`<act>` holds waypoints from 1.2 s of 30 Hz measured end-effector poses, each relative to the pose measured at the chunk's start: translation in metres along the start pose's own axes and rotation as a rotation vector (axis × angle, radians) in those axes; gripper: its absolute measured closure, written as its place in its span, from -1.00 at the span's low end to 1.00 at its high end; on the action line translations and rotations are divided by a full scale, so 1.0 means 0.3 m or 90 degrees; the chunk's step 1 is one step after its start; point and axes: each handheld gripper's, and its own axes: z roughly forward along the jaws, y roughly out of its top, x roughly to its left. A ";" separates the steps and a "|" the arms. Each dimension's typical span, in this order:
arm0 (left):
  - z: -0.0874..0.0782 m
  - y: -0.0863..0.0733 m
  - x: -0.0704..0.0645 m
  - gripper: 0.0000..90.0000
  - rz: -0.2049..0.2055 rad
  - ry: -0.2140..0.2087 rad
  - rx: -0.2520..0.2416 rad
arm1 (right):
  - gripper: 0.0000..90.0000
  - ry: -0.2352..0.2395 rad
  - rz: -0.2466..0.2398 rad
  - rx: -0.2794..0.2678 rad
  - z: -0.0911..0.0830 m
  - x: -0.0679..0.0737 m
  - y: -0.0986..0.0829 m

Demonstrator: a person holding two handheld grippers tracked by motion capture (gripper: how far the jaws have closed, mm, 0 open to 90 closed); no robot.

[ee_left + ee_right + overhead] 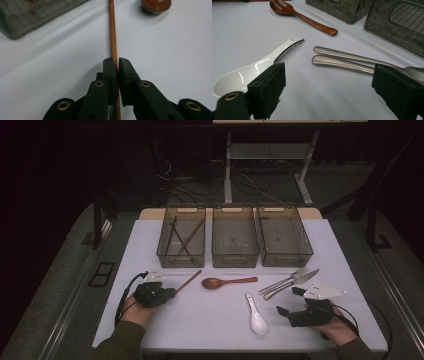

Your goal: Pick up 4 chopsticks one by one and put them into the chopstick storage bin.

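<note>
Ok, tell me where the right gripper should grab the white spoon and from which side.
Grip the white spoon by its narrow handle, probably from above with the jaws across its width. The handle rises off the table, while the bowl lies wide and low. The right gripper is open near it.

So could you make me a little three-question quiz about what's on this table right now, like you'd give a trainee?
1. True or false: the left gripper has its jaws shut on the thin brown wooden chopstick.
2. Which of the three smoky see-through plastic bins already holds sticks?
A. the left bin
B. the middle bin
C. the right bin
3. Fill in: the right gripper is wide ____, with the glossy white ceramic soup spoon and two grey metal utensil handles lying beyond it.

Key
1. True: the jaws pinch it from both sides.
2. A
3. open
</note>
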 end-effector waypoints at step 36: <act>-0.093 0.071 -0.021 0.88 -0.003 -0.045 -0.023 | -0.73 0.000 0.001 0.001 -0.005 -0.007 -0.001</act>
